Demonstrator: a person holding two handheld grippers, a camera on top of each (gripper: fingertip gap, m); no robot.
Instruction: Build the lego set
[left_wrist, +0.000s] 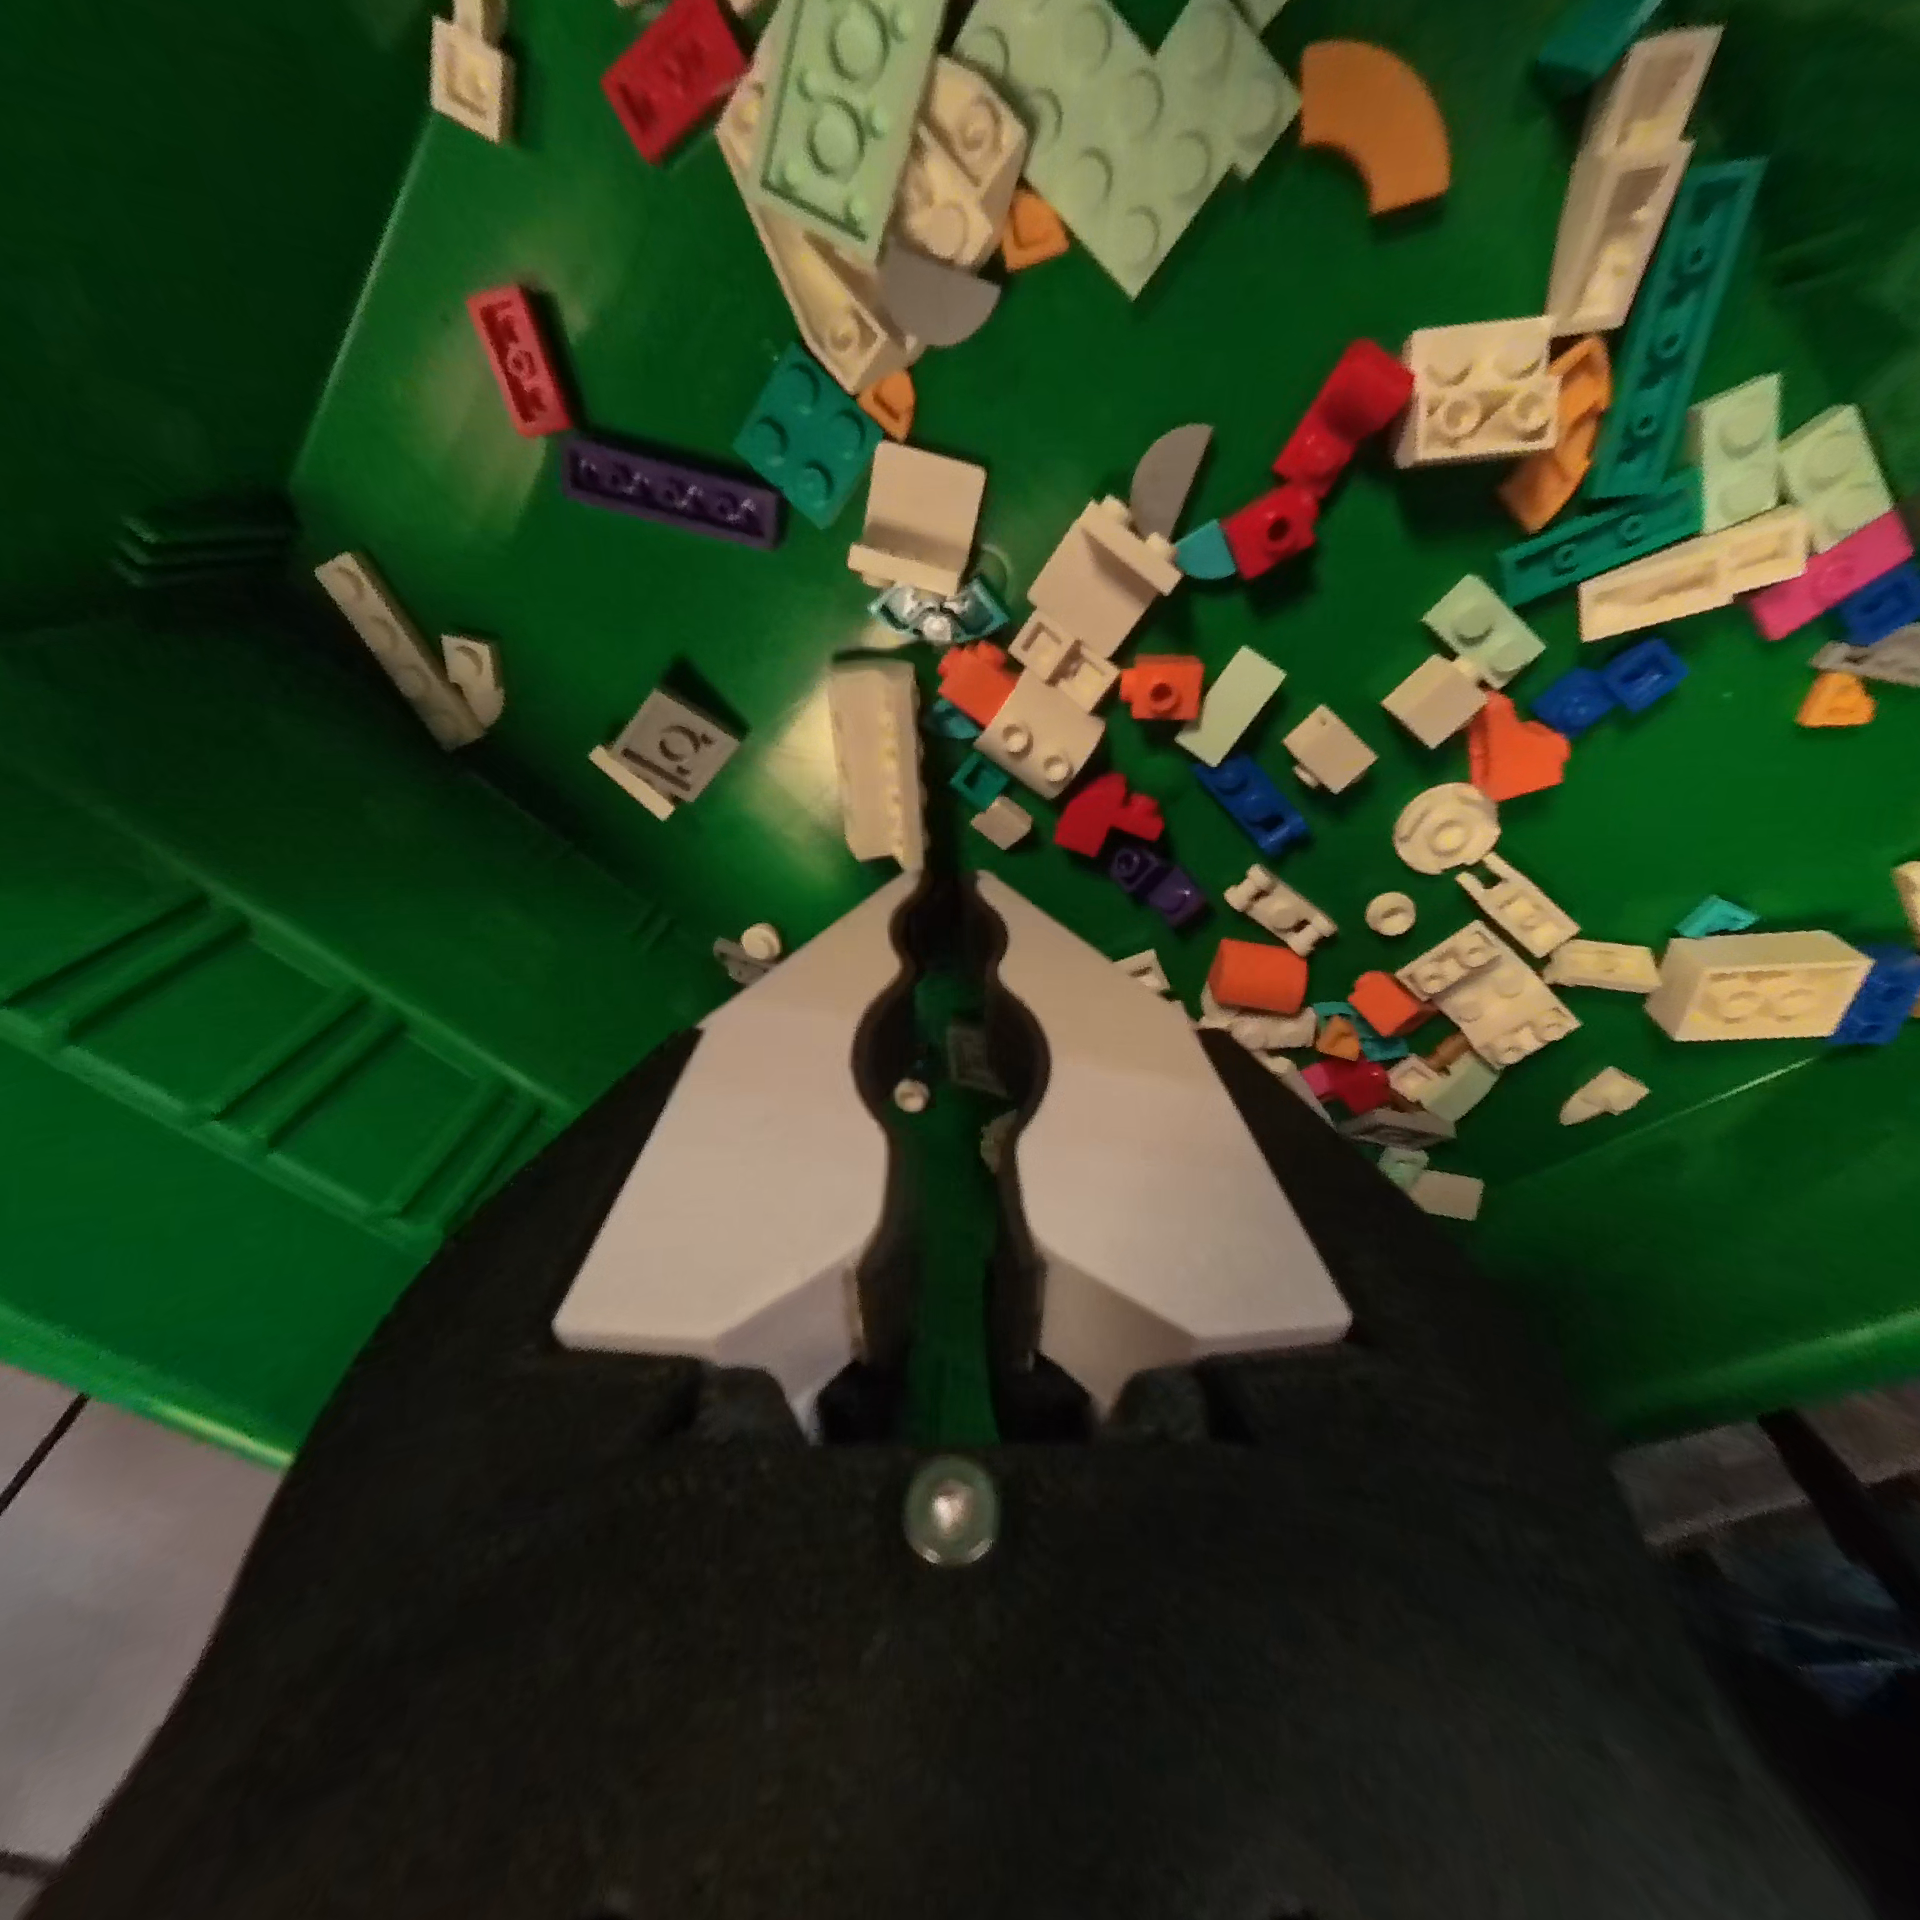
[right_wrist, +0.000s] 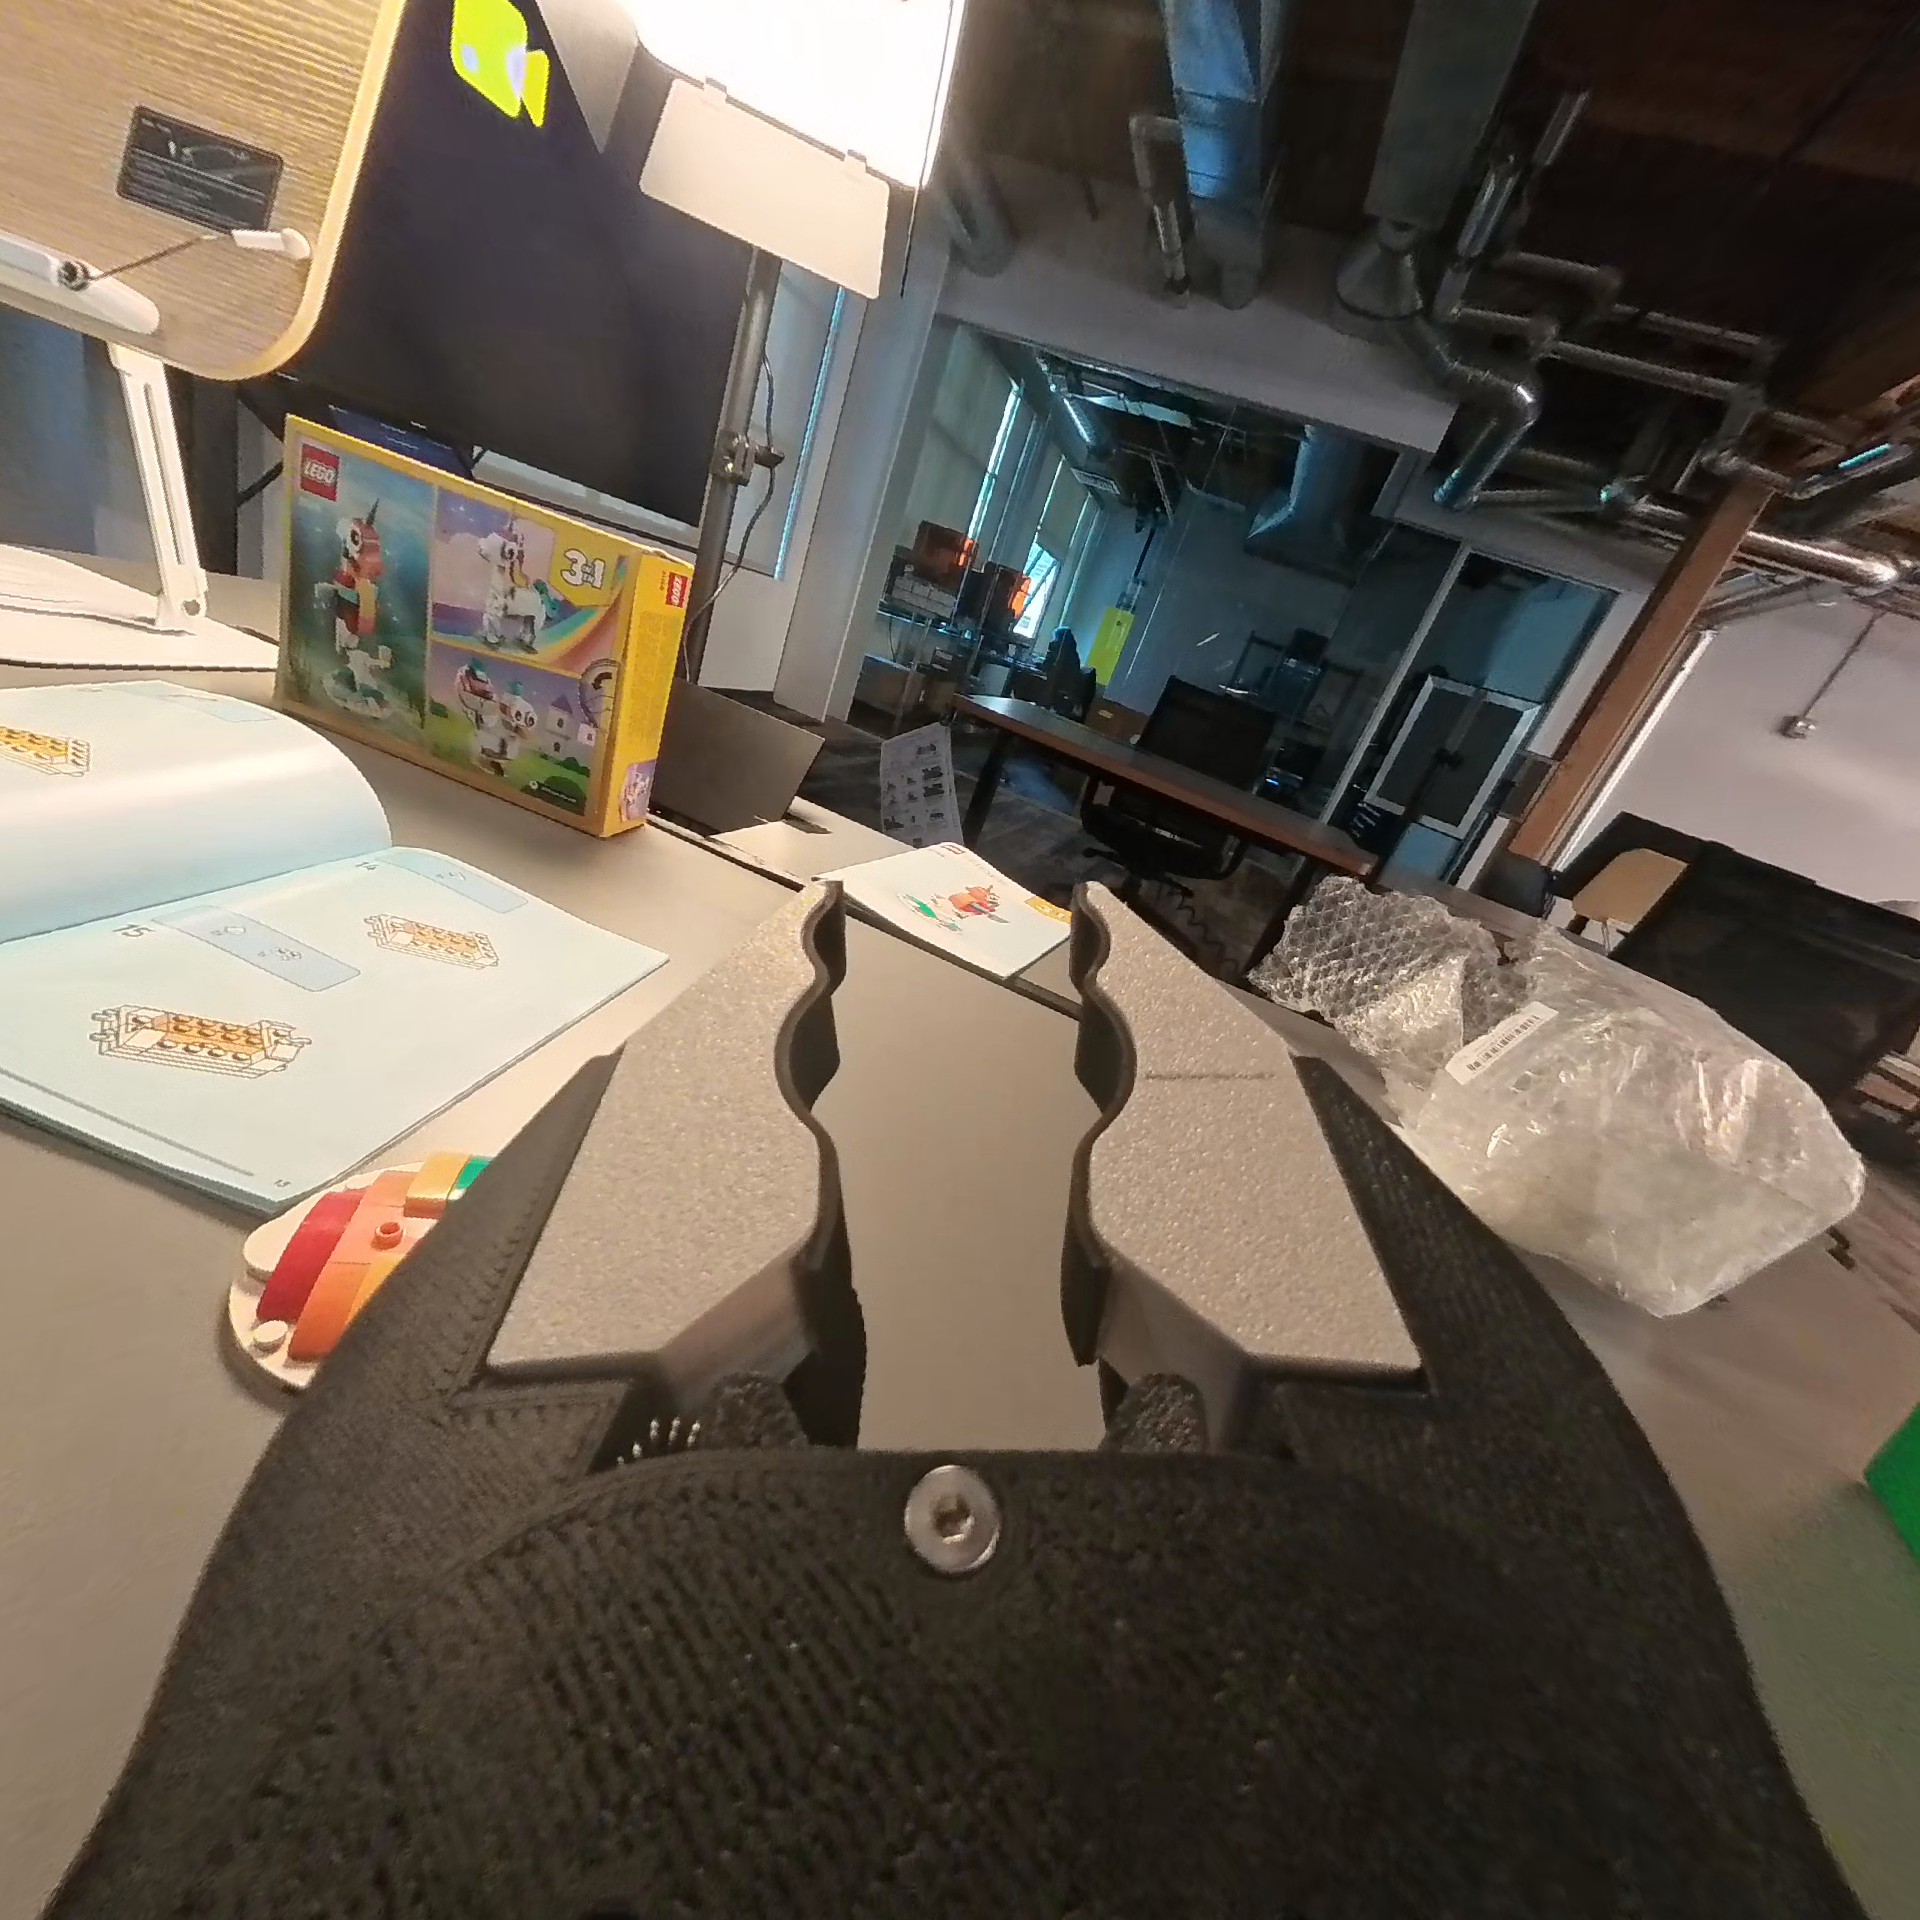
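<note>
In the left wrist view my left gripper (left_wrist: 943, 883) hangs inside a green bin (left_wrist: 540, 395), low over several loose Lego pieces. Its jaws are closed with only a thin slit between them. The tips sit beside a long white brick (left_wrist: 878, 769) and a small teal piece (left_wrist: 977, 774); I see nothing clamped between them. In the right wrist view my right gripper (right_wrist: 956, 904) is open and empty above the grey table (right_wrist: 125, 1403). A partly built model (right_wrist: 343, 1257), red, orange and yellow arcs on a white round plate, lies to its lower left.
An open instruction booklet (right_wrist: 260, 987) lies at the left, with the yellow Lego box (right_wrist: 478, 634) standing behind it. A second booklet (right_wrist: 966, 914) lies ahead of the right gripper. Crumpled clear plastic bags (right_wrist: 1558, 1091) lie at the right. A corner of the green bin (right_wrist: 1896, 1475) shows at the right edge. Tip to tip, the grippers are about 65 centimeters apart.
</note>
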